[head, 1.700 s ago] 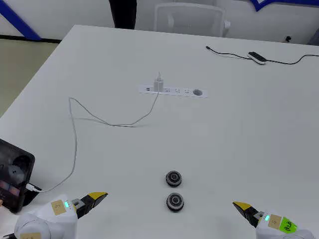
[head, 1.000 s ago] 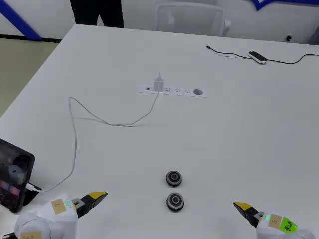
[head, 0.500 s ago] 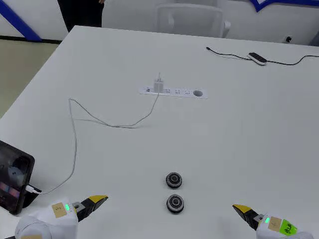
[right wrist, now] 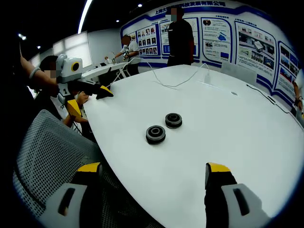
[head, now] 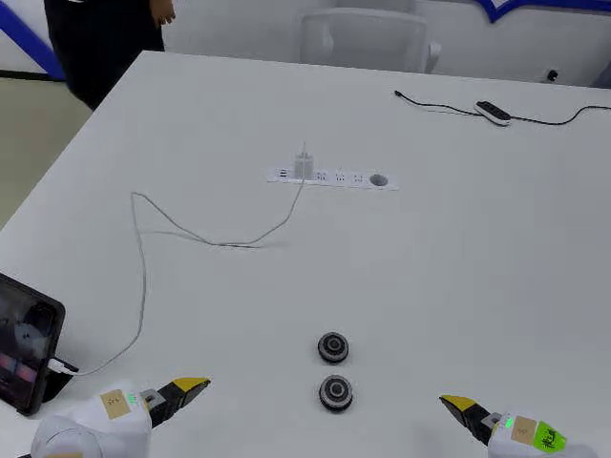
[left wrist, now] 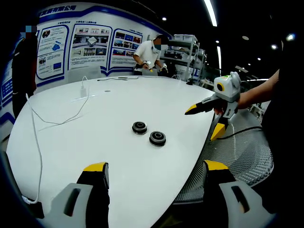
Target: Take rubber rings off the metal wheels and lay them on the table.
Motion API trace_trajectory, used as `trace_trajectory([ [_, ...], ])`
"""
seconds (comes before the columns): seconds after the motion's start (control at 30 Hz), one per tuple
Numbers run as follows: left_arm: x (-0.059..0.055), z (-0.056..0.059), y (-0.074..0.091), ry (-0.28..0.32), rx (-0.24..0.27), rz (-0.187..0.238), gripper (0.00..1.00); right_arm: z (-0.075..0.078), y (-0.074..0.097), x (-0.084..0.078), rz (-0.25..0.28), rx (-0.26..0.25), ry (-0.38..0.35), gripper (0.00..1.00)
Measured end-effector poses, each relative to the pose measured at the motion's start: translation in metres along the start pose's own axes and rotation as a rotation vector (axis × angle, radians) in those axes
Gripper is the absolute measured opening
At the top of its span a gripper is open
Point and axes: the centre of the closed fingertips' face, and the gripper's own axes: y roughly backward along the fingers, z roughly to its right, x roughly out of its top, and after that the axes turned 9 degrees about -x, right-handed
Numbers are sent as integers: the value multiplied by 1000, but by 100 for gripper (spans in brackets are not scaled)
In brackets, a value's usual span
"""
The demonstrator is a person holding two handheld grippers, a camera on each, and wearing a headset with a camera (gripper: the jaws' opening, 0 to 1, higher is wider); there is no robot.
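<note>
- L gripper [left wrist: 156, 166]: jaws spread wide, nothing between them. In head view it sits bottom left, yellow tip pointing in toward the wheels, well apart from them.
- R gripper [right wrist: 153, 167]: jaws also spread wide, holding nothing. In head view it's bottom right, yellow tip aimed left, also well apart from the wheels.
- Near wheel [head: 335, 391]: lies flat on the white table [head: 458, 267] close to the front edge, between the two grippers.
- Far wheel [head: 332, 347]: just behind the near one, small gap, not touching. Also flat.
- Rubber rings [right wrist: 147, 135]: dark band round each wheel's lighter metal hub, both look still on. No loose ring seen on the table.
- Each gripper view shows the other gripper across the table corner, held in a hand, jaws apart, tip over the table edge.
- Power strip [head: 334, 176]: mid table w/ a white plug in it. White cable [head: 143, 258] loops from it down the left side to a dark tablet [head: 24, 348] at the left edge, screen lit.
- Black cable w/ small remote-like unit [head: 494, 111] at far right of the table.
- White chair [head: 363, 38] behind the far edge. Person in dark clothes [head: 95, 38] stands at the far left corner.
- Grey mesh chair [right wrist: 52, 152] by the front edge in the gripper views. More ppl and wall posters in bkgd.
</note>
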Motion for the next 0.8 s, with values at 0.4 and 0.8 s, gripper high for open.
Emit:
trace_trajectory([
  [0.4, 4, -3, -9, -5, -3, -7, 77, -3, -9, 7, 8, 10, -11, 83],
  [0.8, 7, -6, -18, -13, -15, -20, 70, -2, -18, 13, 3, 26, -19, 73],
])
